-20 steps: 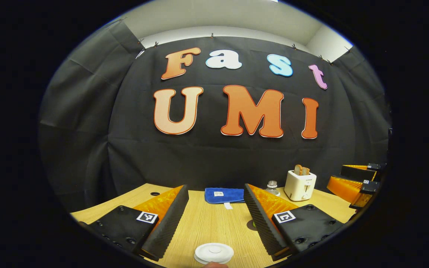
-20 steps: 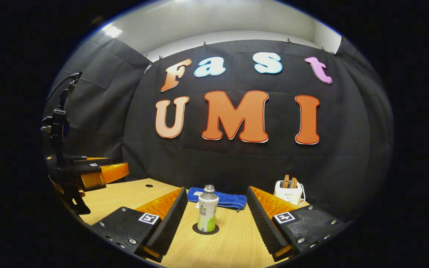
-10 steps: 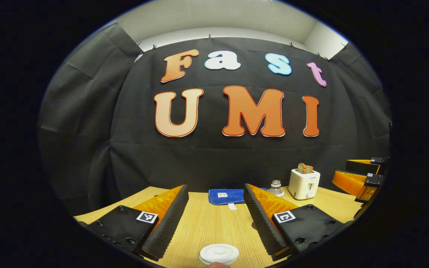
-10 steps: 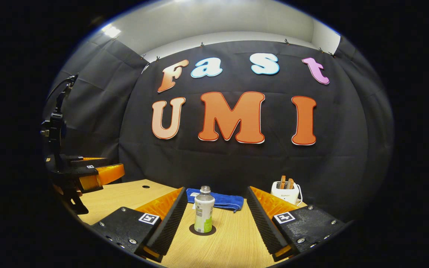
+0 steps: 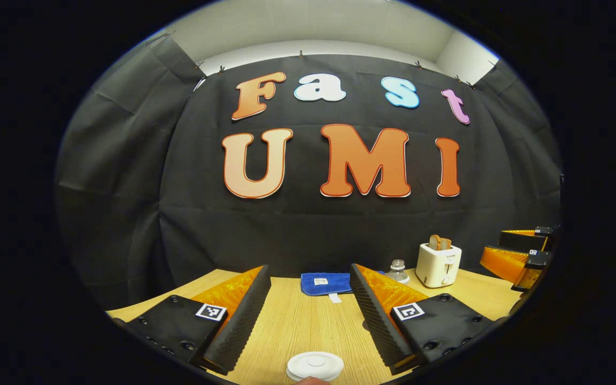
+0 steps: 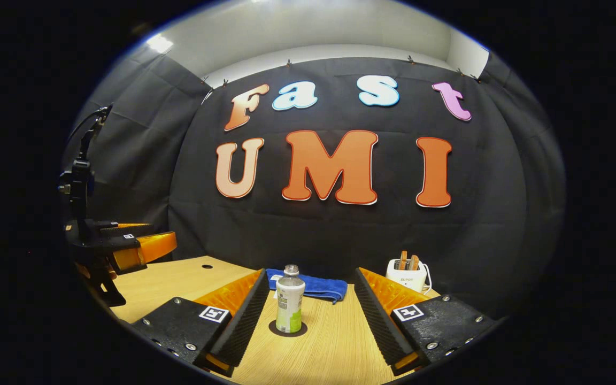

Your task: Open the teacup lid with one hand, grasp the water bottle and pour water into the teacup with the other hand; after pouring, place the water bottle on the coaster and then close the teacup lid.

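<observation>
In the right gripper view the water bottle [image 6: 290, 299] stands upright in the lower middle of the frame, its long axis vertical and its cap pointing straight up, its base set on the dark round coaster [image 6: 287, 328]. It stands ahead of the right tool [image 6: 308, 313], whose two fingers are spread wide apart with nothing between them; the bottle sits closer to the finger on the frame's left, apart from both. In the left gripper view the white teacup lid [image 5: 315, 366] lies flat at the very bottom centre (the cup beneath it is cut off by the frame edge), below the wide-open, empty fingers of the left tool [image 5: 310, 310]. The same bottle's cap peeks up behind that tool's right-hand finger in that view. A folded blue cloth [image 6: 313, 285] lies behind the bottle near the back of the worktop [image 6: 335, 347], a pale wood-grain surface with a small dark hole toward its left rear. A white toaster [image 6: 407, 274] with slices in its slots stands at the right rear. The left tool also appears at the left edge of the right gripper view. Black cloth closes the booth behind, with a pale wall above it.
</observation>
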A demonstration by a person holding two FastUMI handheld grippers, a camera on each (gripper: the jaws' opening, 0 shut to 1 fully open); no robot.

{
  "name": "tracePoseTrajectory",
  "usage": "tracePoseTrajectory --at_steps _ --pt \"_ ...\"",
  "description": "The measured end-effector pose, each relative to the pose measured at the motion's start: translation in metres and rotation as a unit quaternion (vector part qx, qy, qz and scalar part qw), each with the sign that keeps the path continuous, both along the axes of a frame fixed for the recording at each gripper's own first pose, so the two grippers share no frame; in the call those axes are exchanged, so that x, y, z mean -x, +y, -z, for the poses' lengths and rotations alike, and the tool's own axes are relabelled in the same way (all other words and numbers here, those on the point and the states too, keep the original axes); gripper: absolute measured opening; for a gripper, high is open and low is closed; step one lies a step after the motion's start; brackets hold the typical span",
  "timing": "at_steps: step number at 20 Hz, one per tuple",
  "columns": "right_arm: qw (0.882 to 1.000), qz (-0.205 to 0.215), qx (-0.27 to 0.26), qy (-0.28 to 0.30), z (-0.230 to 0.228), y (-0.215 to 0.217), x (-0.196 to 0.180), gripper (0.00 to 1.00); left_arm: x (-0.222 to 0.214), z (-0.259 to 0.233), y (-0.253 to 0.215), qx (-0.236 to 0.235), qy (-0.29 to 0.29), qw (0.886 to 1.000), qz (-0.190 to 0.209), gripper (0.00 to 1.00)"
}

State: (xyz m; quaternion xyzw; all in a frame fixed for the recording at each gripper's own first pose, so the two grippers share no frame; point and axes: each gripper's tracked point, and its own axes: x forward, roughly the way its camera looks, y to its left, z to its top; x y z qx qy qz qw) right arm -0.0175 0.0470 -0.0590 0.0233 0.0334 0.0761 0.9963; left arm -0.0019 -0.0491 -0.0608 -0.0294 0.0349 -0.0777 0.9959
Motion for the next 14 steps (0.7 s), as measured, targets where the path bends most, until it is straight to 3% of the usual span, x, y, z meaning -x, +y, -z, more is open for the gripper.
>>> tracePoseTrajectory --at_steps 14 --pt "1.000 0.009 -0.003 -0.001 0.001 -0.014 0.009 0.96 0.001 0.006 -0.002 -0.017 -0.008 1.000 -0.014 0.97"
